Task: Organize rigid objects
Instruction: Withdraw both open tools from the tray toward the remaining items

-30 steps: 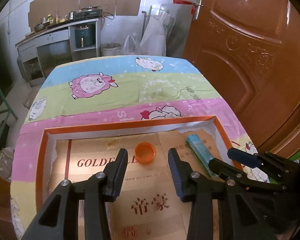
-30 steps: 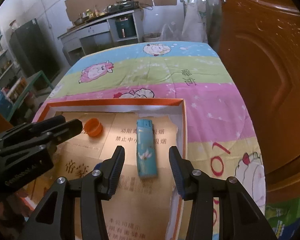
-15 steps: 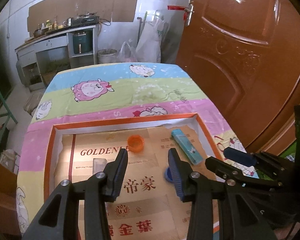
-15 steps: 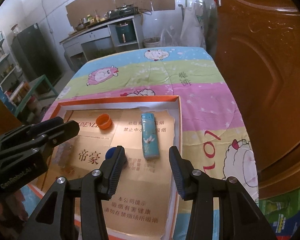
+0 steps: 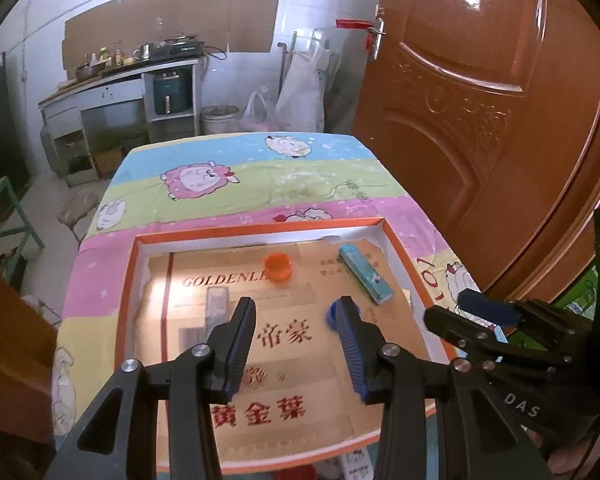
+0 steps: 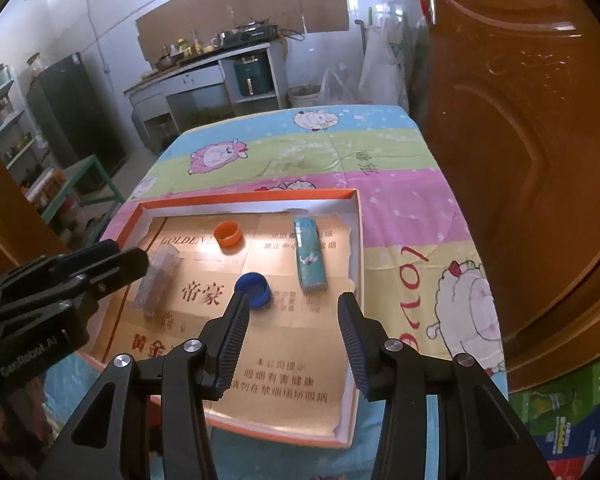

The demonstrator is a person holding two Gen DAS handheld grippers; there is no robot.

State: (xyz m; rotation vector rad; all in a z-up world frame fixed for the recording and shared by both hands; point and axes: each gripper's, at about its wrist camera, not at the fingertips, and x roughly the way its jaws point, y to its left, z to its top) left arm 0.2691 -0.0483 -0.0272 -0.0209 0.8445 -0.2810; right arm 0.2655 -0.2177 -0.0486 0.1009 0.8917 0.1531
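A table covered by a striped cartoon-sheep cloth (image 6: 384, 204) fills the middle of both views. On its near end, in the lower centre of the frame, lies a shallow orange-rimmed box (image 6: 358, 240) lined with gold printed paper. The cloth's far stripes carry nothing.

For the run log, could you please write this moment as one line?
left gripper: open, empty | right gripper: open, empty | orange-rimmed shallow cardboard tray: orange plastic cap, blue plastic cap, teal rectangular lighter, clear plastic piece
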